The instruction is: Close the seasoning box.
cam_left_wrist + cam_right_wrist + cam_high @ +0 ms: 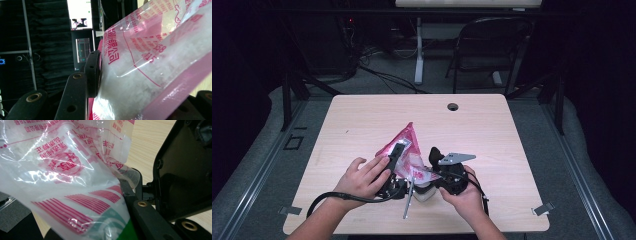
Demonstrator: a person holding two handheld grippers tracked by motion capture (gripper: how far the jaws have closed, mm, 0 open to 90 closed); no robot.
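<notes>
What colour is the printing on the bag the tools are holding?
Pink-red print on clear plastic bag, with white contents inside; clearest in the right gripper view.

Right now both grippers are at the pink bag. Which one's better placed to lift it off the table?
Probably left. The left gripper has the pink bag bulging between its jaws, deep in. The right gripper pinches just the bag's thin edge.
</notes>
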